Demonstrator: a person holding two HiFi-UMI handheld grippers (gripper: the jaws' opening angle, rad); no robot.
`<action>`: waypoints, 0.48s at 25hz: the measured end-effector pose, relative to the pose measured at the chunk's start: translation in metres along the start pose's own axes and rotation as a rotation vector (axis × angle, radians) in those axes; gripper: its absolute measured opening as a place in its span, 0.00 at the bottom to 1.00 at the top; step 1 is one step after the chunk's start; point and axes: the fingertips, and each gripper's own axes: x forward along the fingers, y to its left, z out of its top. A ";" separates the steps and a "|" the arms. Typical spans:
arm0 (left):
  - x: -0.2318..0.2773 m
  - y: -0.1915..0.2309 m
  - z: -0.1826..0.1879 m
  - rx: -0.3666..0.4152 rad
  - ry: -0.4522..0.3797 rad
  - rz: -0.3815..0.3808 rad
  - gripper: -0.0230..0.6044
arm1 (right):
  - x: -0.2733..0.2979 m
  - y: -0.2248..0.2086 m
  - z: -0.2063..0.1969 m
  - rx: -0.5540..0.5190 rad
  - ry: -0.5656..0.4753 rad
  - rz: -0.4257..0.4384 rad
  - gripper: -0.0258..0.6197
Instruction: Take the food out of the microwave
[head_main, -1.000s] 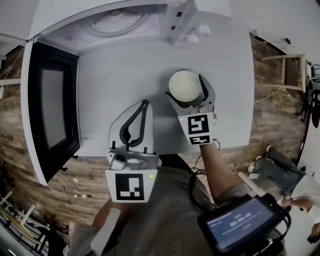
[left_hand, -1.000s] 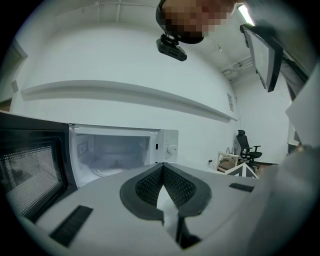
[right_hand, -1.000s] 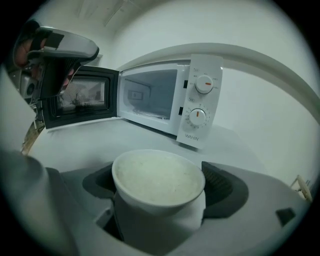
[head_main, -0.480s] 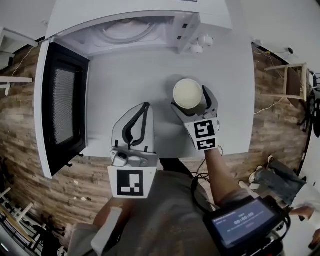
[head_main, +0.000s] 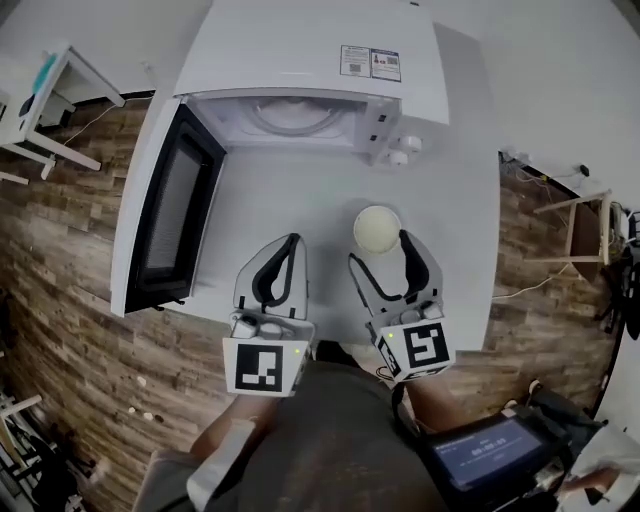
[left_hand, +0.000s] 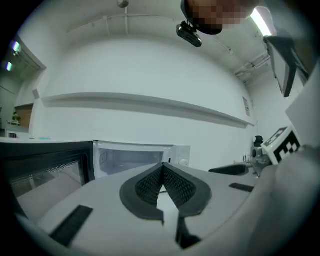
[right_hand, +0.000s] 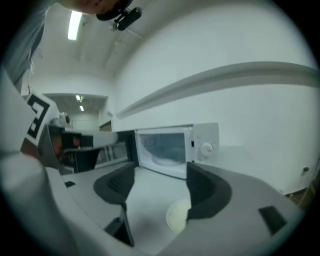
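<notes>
A round cream bowl of food (head_main: 377, 226) stands on the white table (head_main: 270, 200) in front of the microwave (head_main: 310, 55). The microwave's door (head_main: 165, 215) hangs open at the left and only the glass turntable (head_main: 297, 115) shows inside. My right gripper (head_main: 380, 258) hovers above and just behind the bowl. Its jaws have just been closing, stand apart and have nothing between them. In the right gripper view the bowl (right_hand: 177, 216) lies low, half behind the right finger (right_hand: 207, 192). My left gripper (head_main: 289, 243) is shut and empty, its pads (left_hand: 162, 182) touching.
The microwave's control knobs (head_main: 400, 150) face the table at the right of the cavity. Wood floor surrounds the table, with a small stool (head_main: 585, 215) at the right and a white stand (head_main: 45, 110) at the upper left. A handheld screen (head_main: 490, 455) sits at lower right.
The right gripper, which had the bowl between its jaws, has risen and drawn back, leaving the bowl on the table; its jaws have narrowed. The left gripper rose a little.
</notes>
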 end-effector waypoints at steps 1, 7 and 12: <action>-0.004 0.000 0.007 0.007 -0.016 0.011 0.05 | 0.000 0.009 0.021 0.010 -0.063 0.029 0.48; -0.021 0.002 0.058 0.059 -0.143 0.078 0.05 | 0.007 0.053 0.109 -0.055 -0.253 0.142 0.07; -0.041 -0.001 0.086 0.083 -0.230 0.109 0.05 | 0.001 0.077 0.122 -0.100 -0.269 0.183 0.05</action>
